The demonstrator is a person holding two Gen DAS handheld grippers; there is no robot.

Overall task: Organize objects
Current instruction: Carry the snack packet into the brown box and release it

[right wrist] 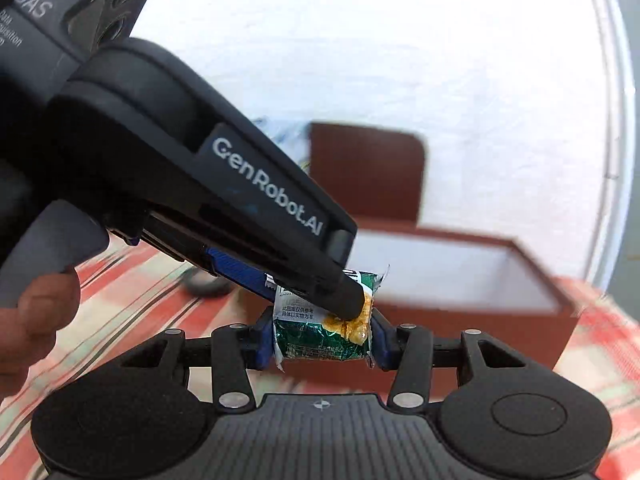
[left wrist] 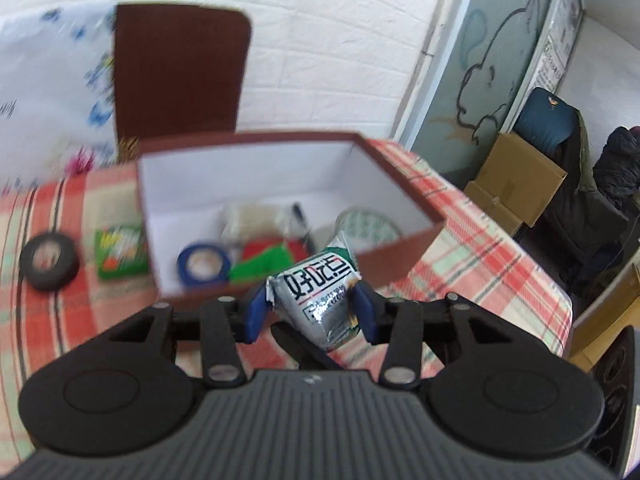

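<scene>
While both the left gripper (left wrist: pixel 314 312) and right gripper (right wrist: pixel 322 340) clamp one snack packet (left wrist: pixel 320 300) in their jaws before the open box (left wrist: pixel 400 252), opposing pulls may tear its wrapper.

Foil, card and cloth under my tongs

The snack packet (left wrist: pixel 320 296) I pinch is glossy, crinkled foil; in my right view the same packet (right wrist: pixel 324 336) shines green. My gripper fingers (left wrist: pixel 256 312) carry smooth blue pads on matt black plastic. The box (left wrist: pixel 400 256) looks like matt brown card lined with plain white paper. The table (left wrist: pixel 480 248) wears a woven checked cloth; the tape roll (left wrist: pixel 50 260) is dull black.
</scene>
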